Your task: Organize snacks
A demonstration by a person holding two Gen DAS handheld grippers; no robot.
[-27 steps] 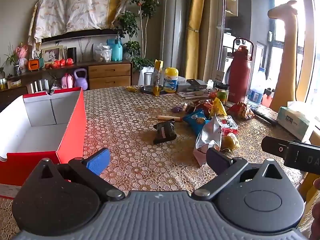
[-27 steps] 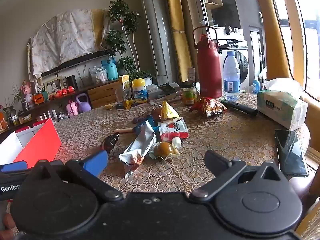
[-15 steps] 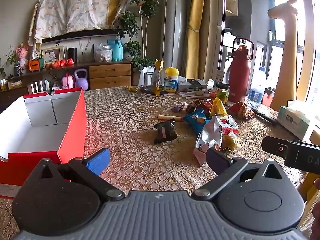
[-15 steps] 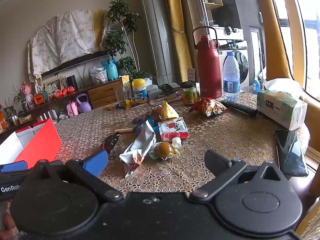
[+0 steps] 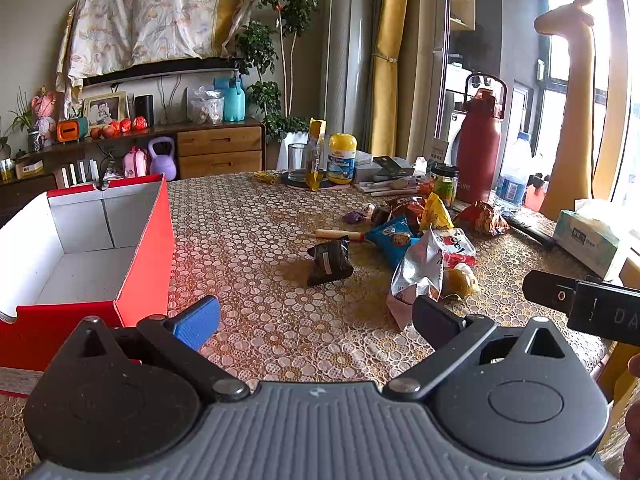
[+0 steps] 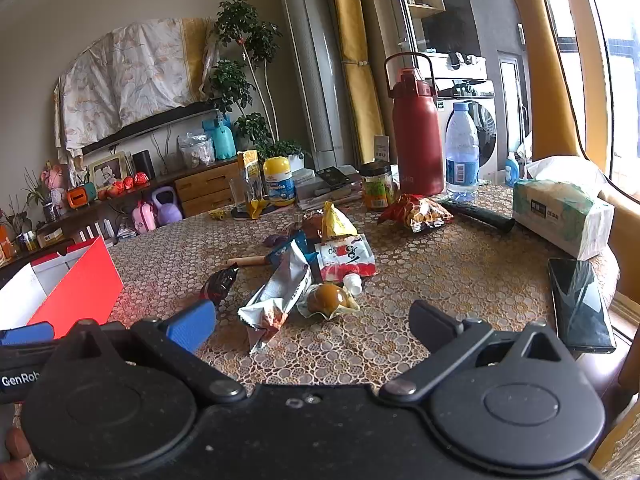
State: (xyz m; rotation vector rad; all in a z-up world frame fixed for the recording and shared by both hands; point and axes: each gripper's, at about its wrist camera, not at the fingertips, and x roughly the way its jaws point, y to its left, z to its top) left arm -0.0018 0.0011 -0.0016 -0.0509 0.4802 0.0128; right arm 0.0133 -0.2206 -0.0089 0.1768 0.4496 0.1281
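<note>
Off to the left of my left tongs sits the red box, open-topped, nothing visible inside. Those tongs are spread wide and grip nothing. Ahead of them lies a dark snack packet; further right is the snack pile, silver packet nearest. My right tongs gape wide too, holding nothing, the pile just beyond their tips. A black phone lies right of them.
</note>
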